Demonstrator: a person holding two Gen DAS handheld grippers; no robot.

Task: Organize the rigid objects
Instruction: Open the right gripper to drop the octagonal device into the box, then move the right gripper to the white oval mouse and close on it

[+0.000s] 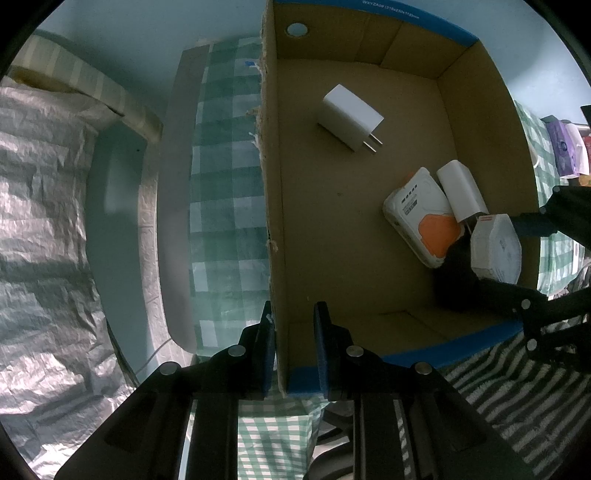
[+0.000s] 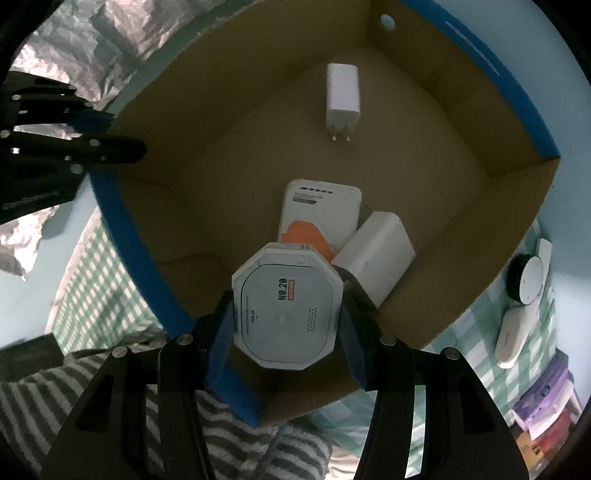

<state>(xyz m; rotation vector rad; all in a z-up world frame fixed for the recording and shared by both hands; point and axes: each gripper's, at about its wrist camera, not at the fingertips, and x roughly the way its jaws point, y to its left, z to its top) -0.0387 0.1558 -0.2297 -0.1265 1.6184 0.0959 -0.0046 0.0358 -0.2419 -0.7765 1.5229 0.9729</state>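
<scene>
The right hand-held gripper [image 2: 286, 325] clamps the octagonal white device [image 2: 286, 310] directly above the cardboard box [image 2: 517, 110] floor, by the near wall. The left hand-held gripper [image 1: 293, 354] pinches the box's near-left corner wall. The orange-and-white pack [image 2: 317, 214] lies just beyond the device.

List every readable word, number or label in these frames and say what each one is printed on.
"NO.20" and "ACTION": on the octagonal white device held by the right gripper.
Small print along that device's left edge: too small to read.
White print on the cardboard box's blue rim: too blurred to read for certain.
Label on the white and orange power bank: too small to read.
</scene>
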